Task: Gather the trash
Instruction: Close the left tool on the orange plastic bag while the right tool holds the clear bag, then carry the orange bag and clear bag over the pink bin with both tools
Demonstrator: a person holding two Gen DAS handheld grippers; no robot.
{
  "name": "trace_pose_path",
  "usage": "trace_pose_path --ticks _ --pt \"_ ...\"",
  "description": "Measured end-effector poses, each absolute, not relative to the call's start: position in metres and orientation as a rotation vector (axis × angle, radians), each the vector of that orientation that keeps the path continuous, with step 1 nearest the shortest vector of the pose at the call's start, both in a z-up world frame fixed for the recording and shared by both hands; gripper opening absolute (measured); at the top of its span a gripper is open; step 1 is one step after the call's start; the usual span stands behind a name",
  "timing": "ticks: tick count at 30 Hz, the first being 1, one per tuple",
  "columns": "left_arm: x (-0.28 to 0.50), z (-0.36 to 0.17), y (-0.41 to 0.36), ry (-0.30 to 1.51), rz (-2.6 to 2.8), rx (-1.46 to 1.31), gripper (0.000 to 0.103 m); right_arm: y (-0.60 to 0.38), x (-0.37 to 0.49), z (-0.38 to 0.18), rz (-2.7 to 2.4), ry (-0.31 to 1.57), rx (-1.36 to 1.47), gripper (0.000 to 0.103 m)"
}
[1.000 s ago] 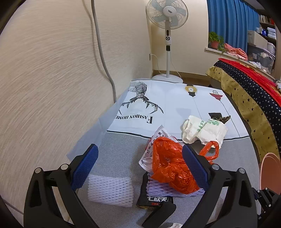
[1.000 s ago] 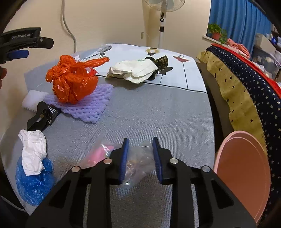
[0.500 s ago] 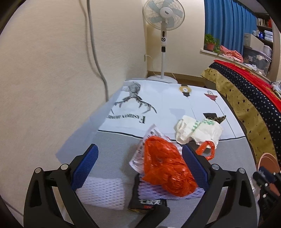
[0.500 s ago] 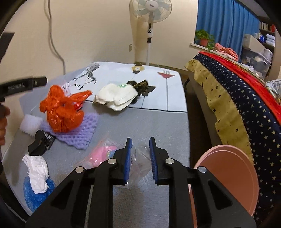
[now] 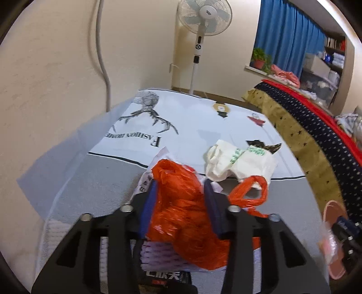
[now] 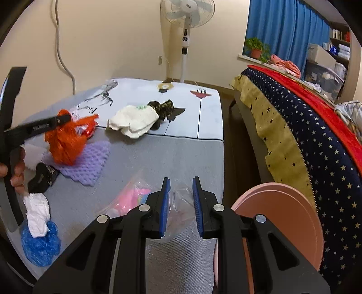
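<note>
On the grey cloth, atop purple foam netting (image 5: 158,255), sits the orange bag (image 5: 185,217); the left gripper (image 5: 181,210) is closing around it; best pinch the bunched middle, then lift straight; the right gripper (image 6: 179,205) grips a clear bag (image 6: 178,203) beside the pink bin (image 6: 278,217).

A white pedestal fan (image 6: 186,13) stands against the cream wall (image 6: 113,34), beside blue curtains (image 6: 285,29) and a star-patterned bedspread (image 6: 316,135).

Six pieces of trash are being shown around one orange bag (image 6: 64,144): one purple foam net (image 6: 90,162), one cream bag (image 6: 133,119) behind it, one black wrapper (image 6: 44,177), one white wad (image 6: 37,209), one blue bag (image 6: 40,246) and one clear bag (image 6: 135,199) in front.
</note>
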State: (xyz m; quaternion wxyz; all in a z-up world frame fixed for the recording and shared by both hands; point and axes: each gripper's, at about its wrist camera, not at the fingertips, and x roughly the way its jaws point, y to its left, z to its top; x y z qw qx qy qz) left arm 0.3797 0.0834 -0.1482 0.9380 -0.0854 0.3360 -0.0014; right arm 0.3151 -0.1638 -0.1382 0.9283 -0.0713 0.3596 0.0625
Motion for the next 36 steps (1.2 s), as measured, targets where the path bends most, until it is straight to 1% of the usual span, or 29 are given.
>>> trace_pose_path --ticks 5,12,15,20,23,28,36 --pt "0.380 -0.142 0.084 0.674 -0.060 -0.170 0.030 -0.164 0.316 -0.138 0.138 0.733 -0.149 0.021" --pt "0.373 -0.117 0.084 0.602 -0.062 -0.149 0.028 -0.164 0.310 -0.125 0.145 0.702 -0.137 0.021" --pt "0.364 -0.099 0.084 0.558 -0.065 -0.152 0.028 -0.166 0.305 -0.110 0.144 0.675 -0.118 0.021" --pt "0.340 -0.065 0.081 0.499 -0.096 -0.161 0.028 -0.173 0.288 -0.069 0.131 0.617 -0.093 0.021" --pt "0.318 -0.042 0.072 0.468 -0.136 -0.148 0.028 -0.182 0.268 -0.041 0.132 0.606 -0.036 0.021" --pt "0.270 -0.017 0.053 0.445 -0.207 -0.132 0.028 -0.192 0.214 -0.008 0.128 0.582 -0.042 0.021" --pt "0.173 0.000 0.008 0.470 -0.332 -0.062 0.028 -0.210 0.109 0.011 0.084 0.559 -0.050 0.021"
